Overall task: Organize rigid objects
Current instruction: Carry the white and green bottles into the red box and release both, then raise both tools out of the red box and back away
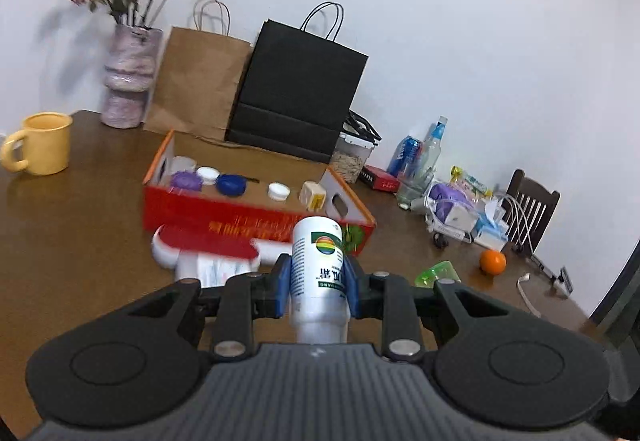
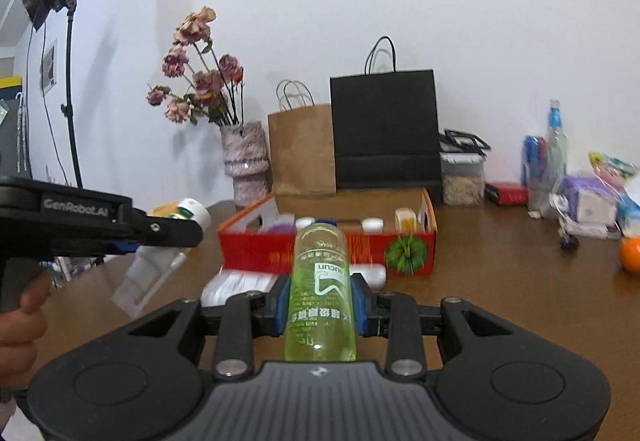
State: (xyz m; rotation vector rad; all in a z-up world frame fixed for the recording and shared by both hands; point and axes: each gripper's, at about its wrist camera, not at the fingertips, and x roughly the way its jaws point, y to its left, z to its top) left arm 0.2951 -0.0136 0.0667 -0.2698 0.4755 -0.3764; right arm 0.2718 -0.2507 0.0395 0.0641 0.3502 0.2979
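Left gripper (image 1: 318, 275) clamped tight on a white pill bottle (image 1: 317, 261), blue pads squeezing both sides, bottle carried in the air just in front of the red box (image 1: 256, 213). Right gripper (image 2: 320, 301) same deal, pinching a green see-through bottle (image 2: 320, 289), also up off the table (image 2: 500, 281) on the near side of that red box. Already sitting inside the box: several small bottles and a purple lid (image 1: 186, 180). Orange (image 1: 493, 262) well off to the box's right.

Bright, even light; blurred fisheye edges
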